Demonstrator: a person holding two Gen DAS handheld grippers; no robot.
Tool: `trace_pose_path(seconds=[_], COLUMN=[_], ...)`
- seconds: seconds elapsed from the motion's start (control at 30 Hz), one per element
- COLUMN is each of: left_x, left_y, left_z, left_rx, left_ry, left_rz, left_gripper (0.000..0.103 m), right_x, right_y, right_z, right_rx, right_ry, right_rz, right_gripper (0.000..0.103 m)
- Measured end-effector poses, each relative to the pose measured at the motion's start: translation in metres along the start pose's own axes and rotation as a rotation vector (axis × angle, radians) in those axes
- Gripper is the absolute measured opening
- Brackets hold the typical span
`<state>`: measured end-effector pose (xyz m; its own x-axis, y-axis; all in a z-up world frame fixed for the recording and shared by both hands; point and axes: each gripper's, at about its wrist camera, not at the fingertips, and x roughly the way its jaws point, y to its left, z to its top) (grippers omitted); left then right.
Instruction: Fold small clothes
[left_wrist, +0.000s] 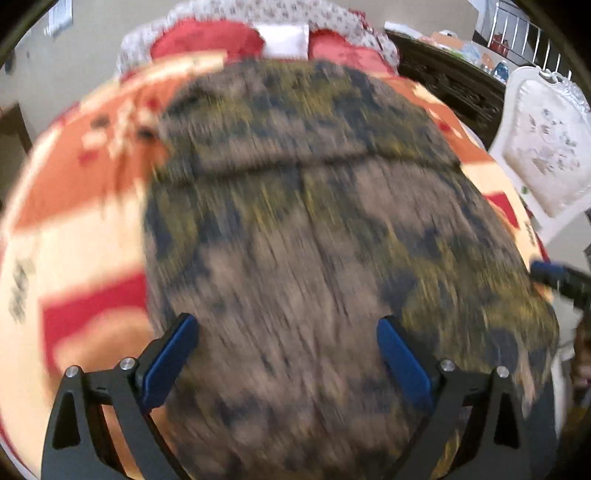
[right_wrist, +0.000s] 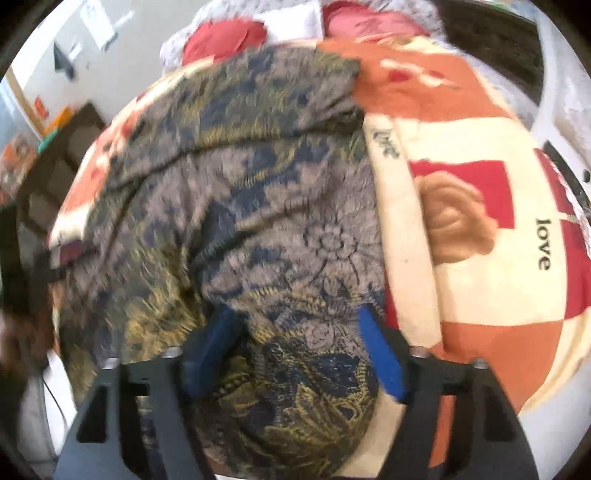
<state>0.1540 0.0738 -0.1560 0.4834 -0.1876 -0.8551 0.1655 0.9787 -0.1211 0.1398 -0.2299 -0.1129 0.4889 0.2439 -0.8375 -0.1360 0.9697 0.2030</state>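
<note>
While both views look steeply down along the tools, the left gripper (left_wrist: 288, 328) hangs nearest the lens with its blue fingers (left_wrist: 168, 363) spread wide, nothing pinched between them, over a heavily blurred garment (left_wrist: 314, 229). The garment, a brown-grey cloth patterned in dark blue and mustard yellow, lies spread across a blanket (left_wrist: 74, 206) of orange, cream and red blocks that covers a bed. A fold line crosses the cloth partway up. At the right edge of this view, a dark tool with a blue tip, the right gripper (left_wrist: 554, 277), pokes in beside the garment's edge. In the right wrist view, that gripper (right_wrist: 295, 332) points down at a bunched lower corner of the same garment (right_wrist: 240, 192); cloth mounds up between its blue fingers (right_wrist: 382, 363), which stand partly open, and whether they touch it cannot be told. To the right, the blanket (right_wrist: 480, 288) shows the word "love" twice. Farther off lie red pillows (left_wrist: 207, 42) on a flowered cover, and a white chair (left_wrist: 546, 147) stands beside the bed.
</note>
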Motion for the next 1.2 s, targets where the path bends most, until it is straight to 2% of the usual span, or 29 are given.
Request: trace_pose_path(seconds=[0.07, 0.13, 0.2, 0.27, 0.33, 0.47, 0.53, 0.6, 0.7, 0.77, 0.8, 0.87, 0.93, 1.0, 1.1, 1.2], left_x=[0.003, 0.003, 0.002, -0.002, -0.021, -0.065, -0.073, -0.074, -0.072, -0.073, -0.075, -0.075, -0.074, -0.074, -0.074, -0.074], left_y=[-0.014, -0.017, -0.016, -0.012, 0.002, 0.05, 0.069, 0.071, 0.053, 0.038, 0.034, 0.031, 0.028, 0.029, 0.041, 0.056], left_z=[-0.015, -0.017, -0.014, -0.012, -0.013, -0.041, -0.061, -0.082, -0.107, -0.12, -0.121, -0.121, -0.118, -0.117, -0.115, -0.115], left_rx=[0.073, 0.054, 0.035, 0.04, 0.002, -0.113, -0.185, -0.216, -0.146, -0.067, -0.047, -0.045, -0.072, -0.091, -0.171, -0.274], left_ry=[-0.046, -0.055, -0.039, -0.01, 0.0, -0.057, -0.025, 0.004, 0.024, -0.012, -0.014, -0.006, 0.002, 0.007, 0.003, 0.018], left_rz=[0.059, 0.063, 0.043, 0.036, 0.002, -0.023, -0.087, -0.177, -0.193, -0.128, -0.122, -0.173, -0.272, -0.331, -0.407, -0.555], left_gripper=[0.101, 0.102, 0.102, 0.102, 0.101, 0.101, 0.101, 0.101, 0.101, 0.101, 0.101, 0.101, 0.101, 0.101, 0.101, 0.1], right_x=[0.003, 0.031, 0.027, 0.028, 0.028, 0.028, 0.027, 0.027, 0.025, 0.025, 0.025, 0.025, 0.025, 0.025, 0.025, 0.025], right_y=[0.014, 0.017, 0.001, -0.01, -0.009, -0.004, -0.005, -0.003, -0.003, -0.004, -0.004, -0.004, -0.004, -0.004, -0.004, -0.005], right_z=[-0.005, -0.01, -0.017, -0.019, -0.02, -0.024, -0.027, -0.027, -0.029, -0.028, -0.028, -0.028, -0.028, -0.028, -0.028, -0.028], right_rx=[-0.08, -0.175, -0.11, -0.072, -0.085, -0.088, -0.079, -0.075, -0.077, -0.076, -0.077, -0.077, -0.077, -0.077, -0.075, -0.076], right_ry=[-0.02, 0.061, -0.002, -0.014, -0.02, -0.047, -0.073, -0.081, -0.082, -0.081, -0.08, -0.081, -0.08, -0.08, -0.083, -0.083], right_rz=[-0.016, -0.085, -0.031, 0.023, 0.021, 0.006, 0.005, 0.001, -0.003, -0.001, 0.001, 0.0, 0.0, 0.0, 0.0, -0.001], right_gripper=[0.069, 0.071, 0.076, 0.077, 0.078, 0.079, 0.08, 0.08, 0.08, 0.08, 0.08, 0.08, 0.08, 0.08, 0.08, 0.08])
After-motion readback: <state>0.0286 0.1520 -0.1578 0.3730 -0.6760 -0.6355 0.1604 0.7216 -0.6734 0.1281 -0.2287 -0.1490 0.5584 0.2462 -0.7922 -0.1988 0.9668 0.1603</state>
